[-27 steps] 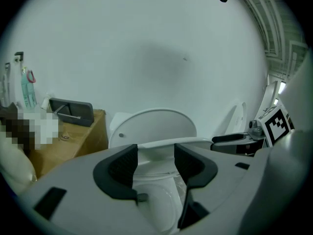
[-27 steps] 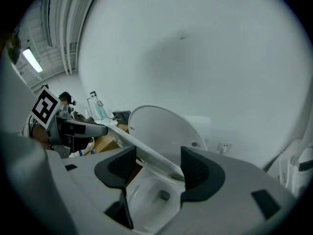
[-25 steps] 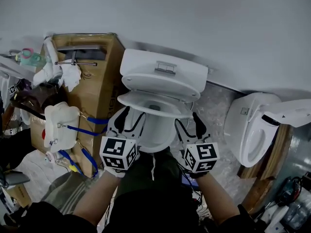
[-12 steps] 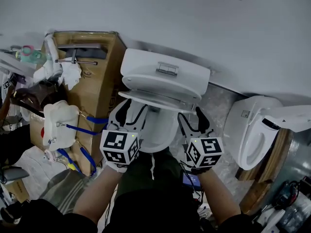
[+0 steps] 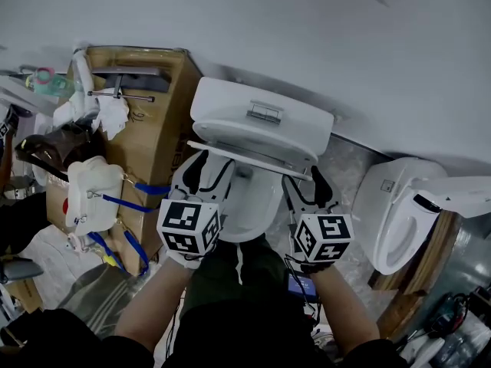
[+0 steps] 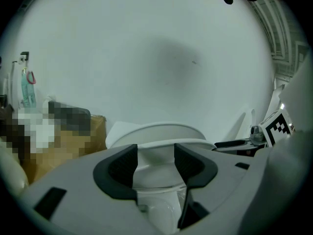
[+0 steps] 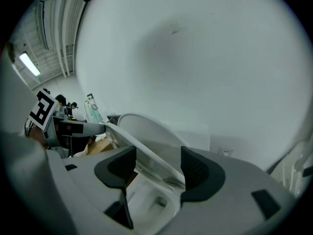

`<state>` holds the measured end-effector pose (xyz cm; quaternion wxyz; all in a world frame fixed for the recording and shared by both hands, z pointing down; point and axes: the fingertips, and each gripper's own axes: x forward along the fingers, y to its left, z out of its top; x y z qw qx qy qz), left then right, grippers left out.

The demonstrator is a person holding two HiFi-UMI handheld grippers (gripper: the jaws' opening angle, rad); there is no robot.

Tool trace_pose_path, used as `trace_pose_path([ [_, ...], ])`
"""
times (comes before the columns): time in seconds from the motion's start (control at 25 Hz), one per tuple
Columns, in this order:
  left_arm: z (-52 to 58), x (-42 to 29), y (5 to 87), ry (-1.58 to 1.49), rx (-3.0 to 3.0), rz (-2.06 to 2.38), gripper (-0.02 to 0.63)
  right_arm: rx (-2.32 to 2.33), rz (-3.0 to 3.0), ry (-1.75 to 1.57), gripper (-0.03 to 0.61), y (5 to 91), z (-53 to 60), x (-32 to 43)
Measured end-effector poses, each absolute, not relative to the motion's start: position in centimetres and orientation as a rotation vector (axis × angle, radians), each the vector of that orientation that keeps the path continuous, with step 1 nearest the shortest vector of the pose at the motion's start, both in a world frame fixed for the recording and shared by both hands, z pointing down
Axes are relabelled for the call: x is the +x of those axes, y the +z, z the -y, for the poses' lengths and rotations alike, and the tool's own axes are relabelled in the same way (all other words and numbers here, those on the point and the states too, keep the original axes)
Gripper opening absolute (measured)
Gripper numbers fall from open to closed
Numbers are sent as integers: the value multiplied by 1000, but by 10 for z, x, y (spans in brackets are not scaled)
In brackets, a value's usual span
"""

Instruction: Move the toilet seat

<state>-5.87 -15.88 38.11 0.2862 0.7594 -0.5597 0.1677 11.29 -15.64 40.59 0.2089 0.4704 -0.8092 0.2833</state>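
Right now my left tongs [image 5: 209,173] and right tongs [image 5: 303,186] are both released, jaws apart, with the rim of the toilet seat [image 5: 253,160] crossing each gap. The seat is tipped up steeply over the bowl [image 5: 253,205], close to the tank [image 5: 261,121]. A cardboard box [image 5: 157,129] stands beside the toilet's left.

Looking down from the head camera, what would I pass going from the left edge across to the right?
Cardboard box → left gripper → toilet bowl → right gripper → second toilet.
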Motion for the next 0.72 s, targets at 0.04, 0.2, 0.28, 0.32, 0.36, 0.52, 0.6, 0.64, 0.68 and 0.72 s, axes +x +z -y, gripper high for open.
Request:
trace_pose_path([
  [0.04, 161, -58, 381, 445, 2029, 1500, 245, 1314, 2252, 787, 311, 406, 158, 114],
  [0.2, 170, -57, 381, 438, 2026, 1510, 245, 1334, 2243, 778, 311, 405, 167, 116],
  [0.28, 174, -56, 381, 438, 2023, 1511, 245, 1339, 2237, 773, 311, 405, 170, 117],
  [0.32, 175, -56, 381, 438, 2022, 1510, 245, 1340, 2236, 772, 311, 406, 172, 117],
  [0.36, 177, -56, 381, 439, 2022, 1510, 245, 1342, 2234, 772, 311, 406, 174, 118],
  [0.52, 184, -55, 382, 440, 2026, 1506, 245, 1354, 2229, 800, 311, 406, 180, 118],
  [0.6, 186, -56, 382, 437, 2024, 1504, 245, 1361, 2228, 825, 311, 407, 182, 119],
  [0.64, 187, -56, 383, 435, 2022, 1503, 245, 1365, 2227, 832, 311, 408, 183, 119],
  [0.68, 188, -56, 383, 434, 2022, 1502, 245, 1370, 2227, 836, 311, 408, 184, 119],
  [0.72, 189, -56, 383, 434, 2022, 1500, 245, 1374, 2227, 839, 311, 409, 185, 119],
])
